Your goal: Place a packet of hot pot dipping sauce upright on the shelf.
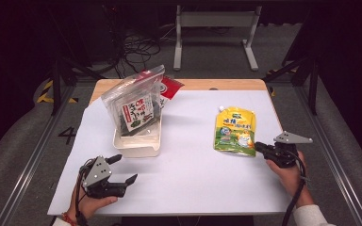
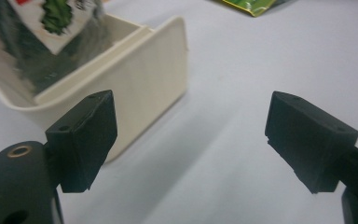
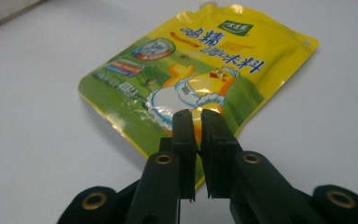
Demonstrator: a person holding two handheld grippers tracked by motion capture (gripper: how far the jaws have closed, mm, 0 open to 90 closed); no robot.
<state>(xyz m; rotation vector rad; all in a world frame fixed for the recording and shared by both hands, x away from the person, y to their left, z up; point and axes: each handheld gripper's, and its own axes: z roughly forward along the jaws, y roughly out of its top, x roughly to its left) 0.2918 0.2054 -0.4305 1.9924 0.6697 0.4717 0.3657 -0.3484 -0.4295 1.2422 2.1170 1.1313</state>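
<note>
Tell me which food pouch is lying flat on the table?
The yellow seasoning pouch, flat on the white sheet near the right gripper. The clear seaweed bag stands upright in the cream tray.

One cream tub (image 1: 138,145) sits on the white sheet, and that's the landmark. Two packets stand in the tub: one clear seaweed bag (image 1: 134,109) and one red packet (image 1: 170,88) behind it. One yellow pouch (image 1: 235,131) lies flat, well right of the tub. Two grippers: one (image 1: 120,170) just below the tub, one (image 1: 260,147) touching the pouch's edge.
</note>
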